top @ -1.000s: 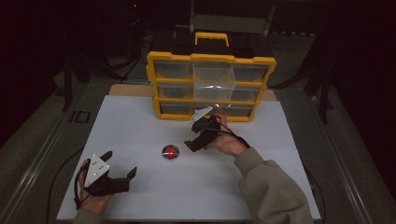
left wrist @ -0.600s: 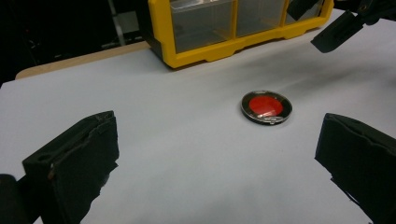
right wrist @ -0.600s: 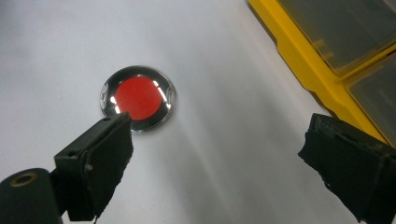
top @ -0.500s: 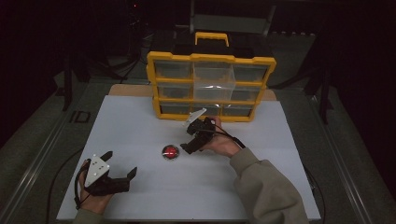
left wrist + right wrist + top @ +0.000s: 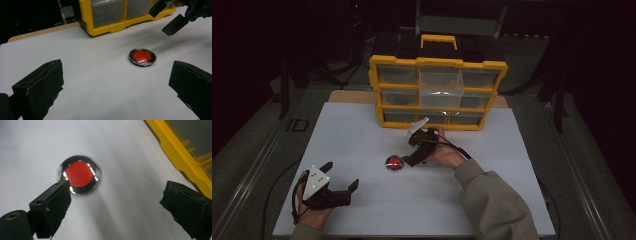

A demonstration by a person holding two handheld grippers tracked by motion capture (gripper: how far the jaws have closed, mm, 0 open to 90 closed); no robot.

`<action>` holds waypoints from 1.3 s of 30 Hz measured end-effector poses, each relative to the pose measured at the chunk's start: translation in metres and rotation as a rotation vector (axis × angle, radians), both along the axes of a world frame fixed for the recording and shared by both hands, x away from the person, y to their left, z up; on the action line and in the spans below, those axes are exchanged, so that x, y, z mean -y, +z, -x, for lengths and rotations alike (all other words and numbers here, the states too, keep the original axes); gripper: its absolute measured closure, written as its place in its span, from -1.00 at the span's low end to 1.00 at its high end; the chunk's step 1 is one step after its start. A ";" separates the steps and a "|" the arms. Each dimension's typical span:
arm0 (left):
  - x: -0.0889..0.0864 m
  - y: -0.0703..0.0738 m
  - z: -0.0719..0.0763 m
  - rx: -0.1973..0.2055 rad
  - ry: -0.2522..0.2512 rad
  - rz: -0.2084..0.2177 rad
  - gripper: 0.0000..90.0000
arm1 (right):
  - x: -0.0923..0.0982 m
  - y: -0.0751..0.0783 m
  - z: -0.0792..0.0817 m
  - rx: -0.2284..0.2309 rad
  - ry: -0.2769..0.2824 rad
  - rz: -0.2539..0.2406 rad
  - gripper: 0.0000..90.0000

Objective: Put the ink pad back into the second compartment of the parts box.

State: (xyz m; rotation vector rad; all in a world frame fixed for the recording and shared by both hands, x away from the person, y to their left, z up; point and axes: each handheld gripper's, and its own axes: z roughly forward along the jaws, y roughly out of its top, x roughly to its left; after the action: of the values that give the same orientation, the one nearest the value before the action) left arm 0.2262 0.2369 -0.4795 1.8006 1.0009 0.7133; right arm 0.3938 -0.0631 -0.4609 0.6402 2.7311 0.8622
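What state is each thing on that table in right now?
Right gripper: open, beside the disc, not gripping.
Left gripper: open, holding nothing.
Red disc: flat on the white table.
Yellow drawer organizer: upright, drawers shut.

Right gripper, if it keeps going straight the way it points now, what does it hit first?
Most likely the round red-centred disc: the right gripper is open and aims down at it, one of its fingers just short of the rim. Depth is unclear.
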 end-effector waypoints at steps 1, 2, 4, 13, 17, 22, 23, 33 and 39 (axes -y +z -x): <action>0.000 0.000 0.000 0.000 0.000 0.000 -1.00 | 0.000 -0.001 0.000 -0.002 -0.001 -0.003 -0.82; 0.000 0.000 0.000 0.000 0.001 -0.001 -1.00 | -0.001 -0.002 -0.001 -0.002 0.000 -0.004 -0.82; 0.000 0.000 0.000 0.001 0.002 -0.001 -1.00 | -0.002 -0.003 -0.001 -0.007 0.002 -0.004 -0.82; 0.000 0.000 0.000 0.001 0.002 -0.001 -1.00 | -0.007 -0.007 -0.002 -0.019 0.018 0.007 -0.82; 0.000 0.000 0.000 0.001 0.002 -0.001 -1.00 | -0.010 -0.009 -0.002 -0.035 0.024 0.021 -0.82; 0.000 0.000 0.000 0.000 0.002 -0.001 -1.00 | -0.014 -0.012 -0.001 -0.043 0.024 0.029 -0.82; 0.000 0.000 0.000 0.000 0.002 -0.001 -1.00 | -0.014 -0.012 -0.002 -0.039 0.031 0.031 -0.82; 0.000 0.000 0.000 -0.003 0.000 0.000 -1.00 | -0.022 -0.019 -0.002 -0.053 0.055 0.043 -0.82; 0.000 0.000 0.000 -0.004 -0.001 0.000 -1.00 | -0.027 -0.023 -0.002 -0.066 0.046 0.044 -0.82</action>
State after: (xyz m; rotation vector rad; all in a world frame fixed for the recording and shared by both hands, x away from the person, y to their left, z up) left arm 0.2263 0.2372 -0.4797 1.8028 1.0027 0.7097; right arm 0.3956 -0.0364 -0.4838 0.6106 2.8259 0.8025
